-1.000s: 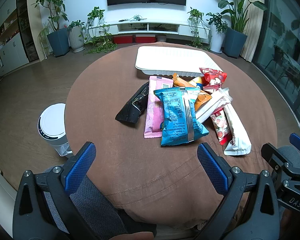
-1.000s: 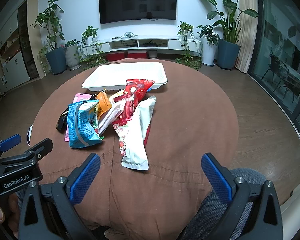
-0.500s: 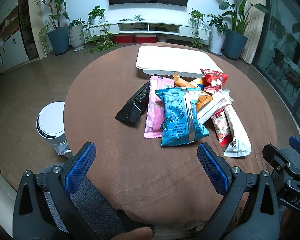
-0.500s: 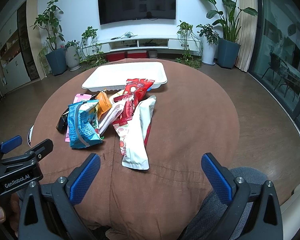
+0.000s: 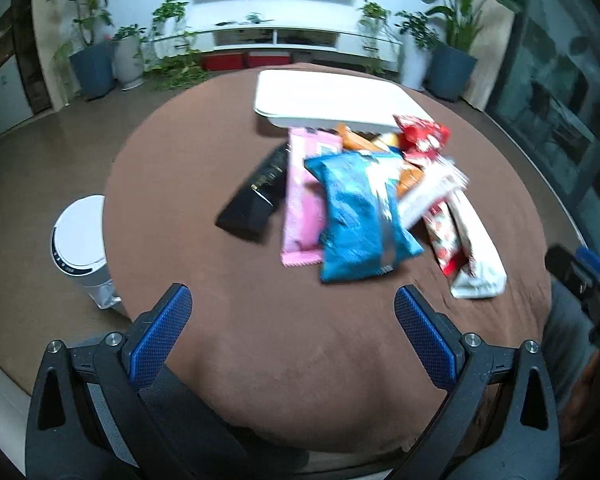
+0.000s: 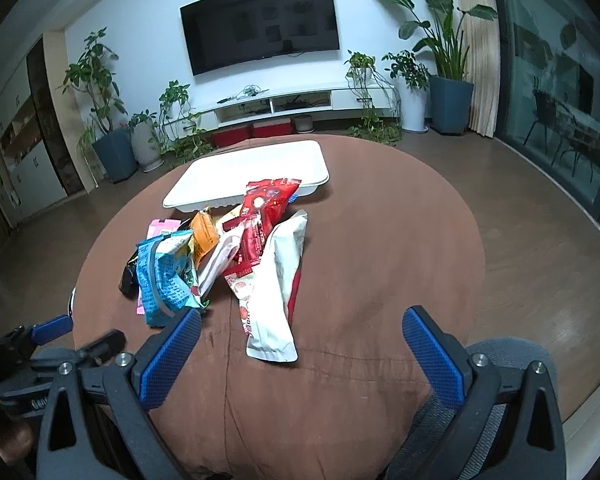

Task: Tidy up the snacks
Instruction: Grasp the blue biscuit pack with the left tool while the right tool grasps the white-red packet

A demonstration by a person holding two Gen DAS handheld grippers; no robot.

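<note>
Table (image 5: 188,208): round, cloth-covered; carries the tray and the snack pile.
Tray (image 5: 324,98): far side of table, behind the pile, touching its back edge.
Snack pile (image 6: 236,256): mid-table, packets overlapping.
Pile left edge: flat packet (image 5: 260,196), next to it a long packet (image 5: 302,196).
Pile middle: crinkled bag (image 5: 360,216) on top of its neighbours.
Pile right: long pouch (image 6: 278,292), nearest end toward the table's near edge.
Bin (image 5: 82,244): on the floor, left of table.
TV (image 6: 260,24): on the far wall, above a low shelf unit (image 6: 284,108).
</note>
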